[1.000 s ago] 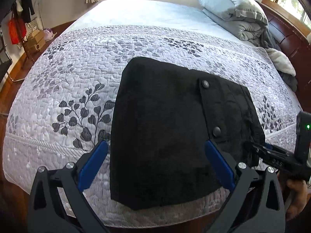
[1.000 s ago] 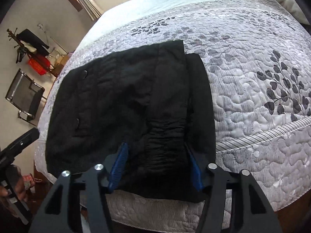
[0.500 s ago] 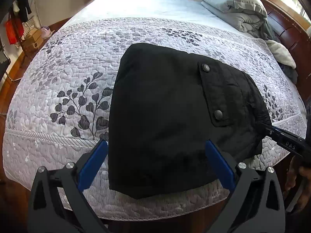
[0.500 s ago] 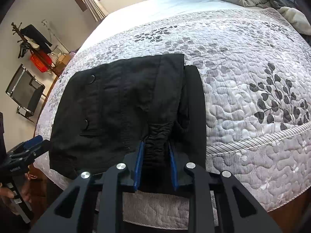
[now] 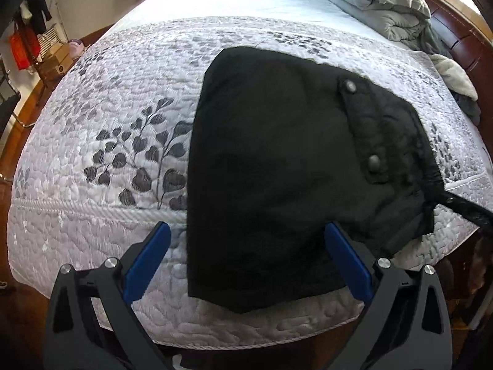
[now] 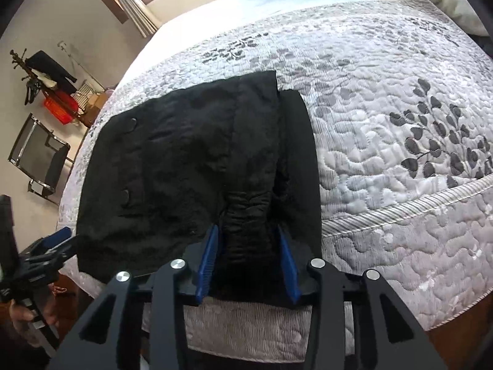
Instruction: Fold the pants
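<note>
Black pants (image 5: pixel 277 169) lie folded on the quilted bed, a buttoned pocket flap (image 5: pixel 363 129) on top at the right. My left gripper (image 5: pixel 246 228) hovers open and wide over the pants' near edge, touching nothing. In the right wrist view the gathered elastic waistband (image 6: pixel 249 215) sits between the blue pads of my right gripper (image 6: pixel 246 229). Its jaws are opening and small gaps show beside the cloth. A finger of the right gripper (image 5: pixel 462 209) reaches the pants' right edge in the left wrist view. The left gripper (image 6: pixel 61 240) shows at the lower left.
The grey leaf-patterned quilt (image 5: pixel 123 154) hangs over the bed's front edge, wooden floor below. Folded grey bedding (image 5: pixel 385 9) lies at the head by a wooden headboard. A chair (image 6: pixel 37 157) and a clothes rack (image 6: pixel 46 77) stand against the wall. A hand (image 6: pixel 21 311) holds the left tool.
The right jaws pinched in on the waistband half a second ago and have since spread apart again. The left gripper has sunk closer to the pants, still open.
</note>
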A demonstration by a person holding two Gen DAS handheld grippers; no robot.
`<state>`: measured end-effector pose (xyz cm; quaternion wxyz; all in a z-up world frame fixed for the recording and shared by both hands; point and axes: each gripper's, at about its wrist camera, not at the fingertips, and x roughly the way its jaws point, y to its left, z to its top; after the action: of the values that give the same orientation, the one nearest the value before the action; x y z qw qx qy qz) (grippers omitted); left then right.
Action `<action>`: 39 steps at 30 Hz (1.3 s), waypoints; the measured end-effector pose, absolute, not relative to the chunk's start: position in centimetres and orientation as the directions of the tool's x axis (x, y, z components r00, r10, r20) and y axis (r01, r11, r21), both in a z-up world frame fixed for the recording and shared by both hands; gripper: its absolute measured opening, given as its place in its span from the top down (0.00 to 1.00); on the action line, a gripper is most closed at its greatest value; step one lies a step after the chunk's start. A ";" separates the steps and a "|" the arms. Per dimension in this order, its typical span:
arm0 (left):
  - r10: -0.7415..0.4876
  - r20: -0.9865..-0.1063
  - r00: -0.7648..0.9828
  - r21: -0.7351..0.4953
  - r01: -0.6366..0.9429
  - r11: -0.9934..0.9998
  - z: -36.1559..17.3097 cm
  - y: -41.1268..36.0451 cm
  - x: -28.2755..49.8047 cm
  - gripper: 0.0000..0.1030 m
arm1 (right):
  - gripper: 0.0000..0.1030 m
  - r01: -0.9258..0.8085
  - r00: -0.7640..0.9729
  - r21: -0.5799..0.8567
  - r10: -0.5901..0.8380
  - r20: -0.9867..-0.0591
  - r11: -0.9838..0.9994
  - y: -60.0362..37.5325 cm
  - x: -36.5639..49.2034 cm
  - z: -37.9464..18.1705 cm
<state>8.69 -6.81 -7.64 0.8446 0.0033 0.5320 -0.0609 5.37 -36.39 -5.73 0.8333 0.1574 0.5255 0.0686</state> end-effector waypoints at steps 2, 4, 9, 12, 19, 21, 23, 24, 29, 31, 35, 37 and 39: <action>-0.106 -0.902 0.419 -0.070 0.100 0.993 -8.2 -6.4 8.4 0.03 | 0.61 0.045 0.431 0.324 0.274 -0.859 0.945 -36.3 4.8 -5.4; -0.109 -0.901 0.419 -0.078 0.091 0.993 -8.4 -6.2 8.1 0.03 | 0.61 0.042 0.420 0.314 0.268 -0.867 0.949 -36.2 4.5 -5.6; -0.120 -0.902 0.414 -0.096 0.079 0.992 -9.2 -6.0 8.1 0.03 | 0.63 0.056 0.404 0.303 0.256 -0.878 0.951 -36.1 4.4 -6.4; -0.134 -0.905 0.403 -0.112 0.077 0.991 -9.6 -5.8 8.4 0.02 | 0.63 0.057 0.393 0.280 0.236 -0.889 0.958 -35.8 4.6 -7.0; -0.220 -0.892 0.395 -0.206 0.079 0.975 -8.1 -3.5 9.0 0.03 | 0.39 0.069 0.440 0.341 0.279 -0.854 0.937 -37.6 3.9 -5.2; -0.256 -0.887 0.384 -0.247 0.073 0.966 -7.9 -2.5 9.6 0.03 | 0.29 0.086 0.459 0.371 0.294 -0.839 0.924 -38.6 4.0 -4.5; -0.282 -0.885 0.371 -0.283 0.054 0.958 -7.9 -1.5 10.6 0.03 | 0.21 0.102 0.470 0.411 0.320 -0.823 0.906 -39.6 4.3 -4.2; -0.320 -0.881 0.349 -0.323 0.050 0.945 -8.2 -0.9 11.3 0.03 | 0.20 0.106 0.467 0.429 0.336 -0.818 0.897 -39.9 4.7 -4.3; -0.396 -0.880 0.263 -0.419 -0.039 0.907 -10.7 1.3 14.0 0.03 | 0.15 0.120 0.416 0.502 0.416 -0.809 0.856 -40.5 6.9 -6.0; -0.438 -0.866 0.239 -0.460 -0.041 0.887 -11.4 1.9 14.7 0.03 | 0.15 0.143 0.389 0.515 0.431 -0.814 0.845 -40.6 7.4 -7.2; -0.498 -0.845 0.196 -0.515 -0.043 0.856 -12.6 2.2 15.5 0.03 | 0.15 0.181 0.369 0.565 0.477 -0.798 0.805 -41.3 8.0 -8.8; -0.530 -0.830 0.175 -0.544 -0.048 0.838 -13.2 2.4 15.8 0.03 | 0.15 0.191 0.358 0.587 0.500 -0.788 0.787 -41.4 8.1 -9.5; -0.548 -0.821 0.158 -0.562 -0.061 0.825 -13.8 2.5 16.1 0.02 | 0.15 0.197 0.338 0.612 0.533 -0.776 0.766 -41.5 8.3 -10.3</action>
<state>16.08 2.48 -13.82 0.7211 -0.2430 0.6264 -0.1692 8.33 -41.45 -10.31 0.7513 0.3232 0.5644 0.1117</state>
